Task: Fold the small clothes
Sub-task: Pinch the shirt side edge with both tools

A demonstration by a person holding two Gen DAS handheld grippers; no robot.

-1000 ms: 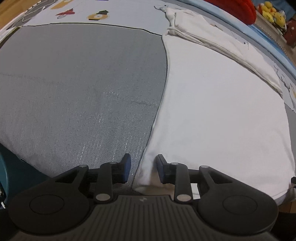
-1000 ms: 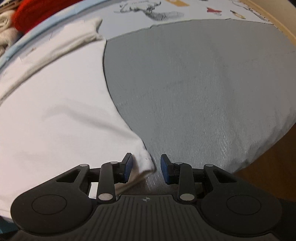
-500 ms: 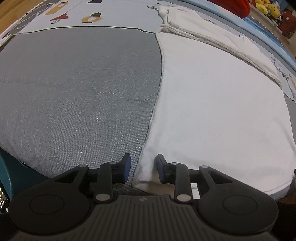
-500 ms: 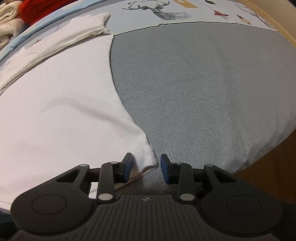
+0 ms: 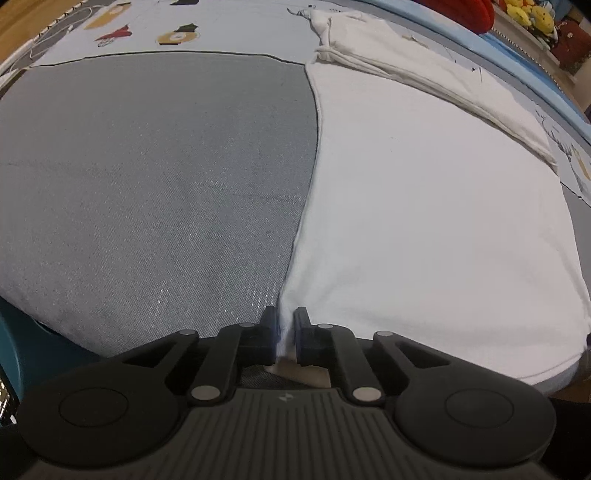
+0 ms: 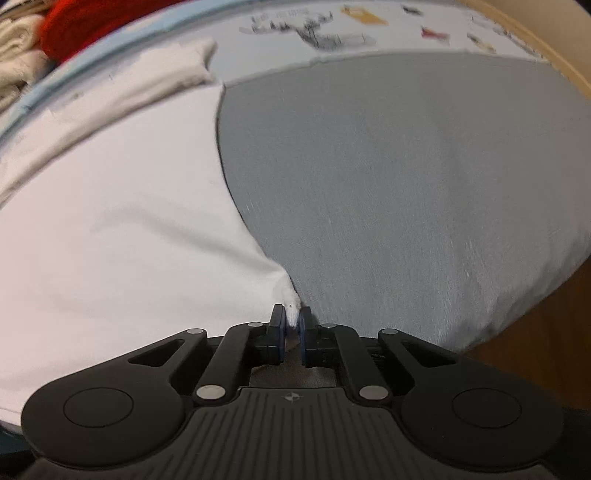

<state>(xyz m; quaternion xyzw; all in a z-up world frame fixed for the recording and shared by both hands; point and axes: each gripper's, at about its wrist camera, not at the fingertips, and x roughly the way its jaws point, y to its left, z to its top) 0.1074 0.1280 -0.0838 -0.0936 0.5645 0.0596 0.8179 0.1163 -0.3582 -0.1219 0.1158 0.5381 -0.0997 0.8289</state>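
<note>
A white garment (image 5: 424,192) lies spread flat on a grey mat (image 5: 147,177), with its far part folded over in a band. My left gripper (image 5: 284,325) is shut on the garment's near left corner. In the right wrist view the same white garment (image 6: 110,229) fills the left half on the grey mat (image 6: 406,177). My right gripper (image 6: 291,325) is shut on the garment's near right corner, which rises in a small peak between the blue pads.
A pale printed play mat (image 5: 155,33) lies beyond the grey mat. A red fabric pile (image 6: 81,26) and cream cloths (image 6: 18,48) sit at the far edge. Yellow plush toys (image 5: 524,14) stand far right. Wooden floor (image 6: 546,339) shows past the mat's right edge.
Both grippers have closed from open onto the garment's two near corners. The corners now pinch up between the pads.
</note>
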